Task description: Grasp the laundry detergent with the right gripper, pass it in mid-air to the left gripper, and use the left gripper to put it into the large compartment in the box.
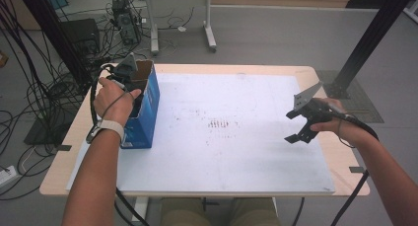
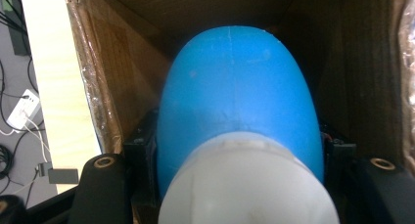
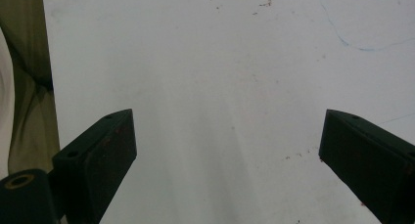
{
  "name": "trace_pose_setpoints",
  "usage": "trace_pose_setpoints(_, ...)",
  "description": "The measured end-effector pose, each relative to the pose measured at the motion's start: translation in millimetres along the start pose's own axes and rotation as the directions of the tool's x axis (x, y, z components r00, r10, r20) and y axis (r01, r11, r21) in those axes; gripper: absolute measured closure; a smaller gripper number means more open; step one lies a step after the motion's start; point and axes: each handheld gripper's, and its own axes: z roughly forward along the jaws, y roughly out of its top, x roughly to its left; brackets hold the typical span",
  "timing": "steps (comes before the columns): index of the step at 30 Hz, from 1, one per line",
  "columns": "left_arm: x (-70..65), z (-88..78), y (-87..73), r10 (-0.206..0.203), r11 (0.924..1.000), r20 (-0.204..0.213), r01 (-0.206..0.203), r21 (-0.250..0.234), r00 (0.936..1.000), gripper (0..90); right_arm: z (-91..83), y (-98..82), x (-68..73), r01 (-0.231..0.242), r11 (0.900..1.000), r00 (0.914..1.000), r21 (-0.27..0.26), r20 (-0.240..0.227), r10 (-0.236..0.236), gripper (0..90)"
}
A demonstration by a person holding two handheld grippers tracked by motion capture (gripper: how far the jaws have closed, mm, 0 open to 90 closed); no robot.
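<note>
An open cardboard box (image 1: 148, 112) with blue printed sides stands at the left end of the white board (image 1: 231, 157). My left gripper (image 1: 134, 85) reaches down into it, the hand resting on the rim. In the left gripper view my left gripper (image 2: 240, 158) is shut on a rounded blue object with a white end (image 2: 235, 87), and the box's brown inner walls (image 2: 112, 87) surround it. My right gripper (image 1: 292, 127) hovers open over the board's right part. In the right gripper view my right gripper (image 3: 227, 150) has wide-apart jaws with bare white board (image 3: 220, 62) between them.
The board lies on a light wooden table (image 1: 56, 179). Faint dark specks (image 1: 217, 123) mark the board's middle. Cables and equipment (image 1: 44, 88) crowd the floor at the left, another table's legs (image 1: 209, 33) stand beyond, and a black post (image 1: 369, 38) rises at the right.
</note>
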Motion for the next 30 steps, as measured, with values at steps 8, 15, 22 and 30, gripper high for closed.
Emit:
trace_pose_setpoints(8,-0.3,-0.1,-0.3,0.007,1.0,-0.001,-0.007,-0.001,1.0,36.8,0.3,0.2,0.6,0.001,1.0,1.0,0.0,-0.001,-0.001,7.1)
trace_pose_setpoints(15,-0.3,-0.6,-0.8,0.015,0.9998,0.002,-0.015,-0.011,0.9999,36.5,0.6,0.6,0.5,0.002,1.0,1.0,0.001,-0.001,-0.002,7.1)
trace_pose_setpoints(22,-0.7,-0.5,-1.2,0.027,0.9995,0.002,-0.027,-0.015,0.9996,36.4,0.5,1.3,0.9,0.003,1.0,1.0,0.002,-0.003,-0.003,7.1)
trace_pose_setpoints(30,-0.5,0.5,-0.7,0.029,0.9995,0.017,-0.029,-0.008,0.9994,30.3,0.1,1.8,1.3,0.01,1.0,0.9999,0.007,-0.001,-0.01,7.1)
